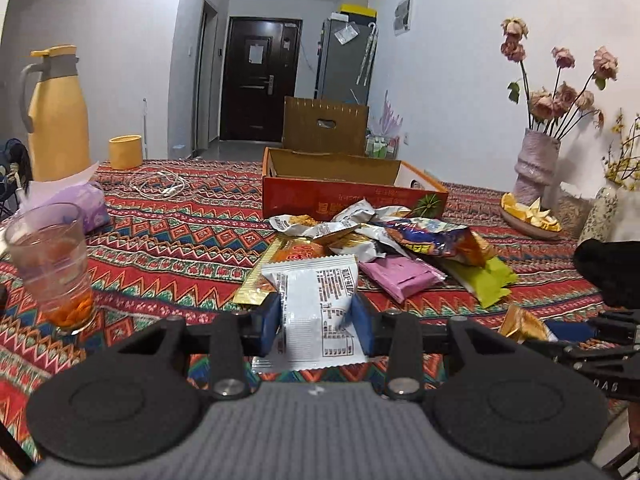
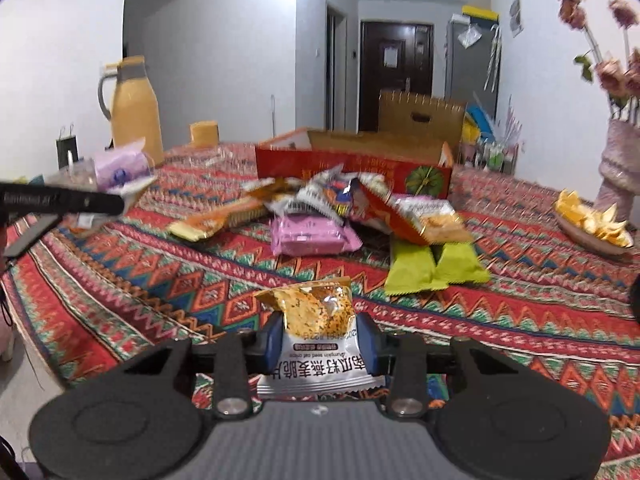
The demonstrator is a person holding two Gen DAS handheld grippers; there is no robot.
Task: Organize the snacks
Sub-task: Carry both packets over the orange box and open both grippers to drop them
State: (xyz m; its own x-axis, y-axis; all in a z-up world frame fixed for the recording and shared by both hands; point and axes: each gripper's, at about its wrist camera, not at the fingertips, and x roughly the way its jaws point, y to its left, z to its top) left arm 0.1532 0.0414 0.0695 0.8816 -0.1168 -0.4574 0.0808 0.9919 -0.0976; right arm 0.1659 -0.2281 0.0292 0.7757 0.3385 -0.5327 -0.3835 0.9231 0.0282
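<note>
While both tools carry a packet clear of the worktop (image 1: 168, 216), holdings run thus. Box (image 1: 344, 196): red, open, ahead of both tools, beyond the pile. Pile (image 1: 372, 236): loose snacks between tools and box. Left tool (image 1: 316, 320): pinching white packet (image 1: 316, 300). Right tool (image 2: 320, 340): pinching seed crisp packet (image 2: 316, 332). Step, as judged: carrying picked snacks to the box. Next move calls for reaching over the pile, above the box rim, then spreading the tools.

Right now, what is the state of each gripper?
Left gripper: shut on a white snack packet.
Right gripper: shut on an orange-and-white snack packet.
</note>
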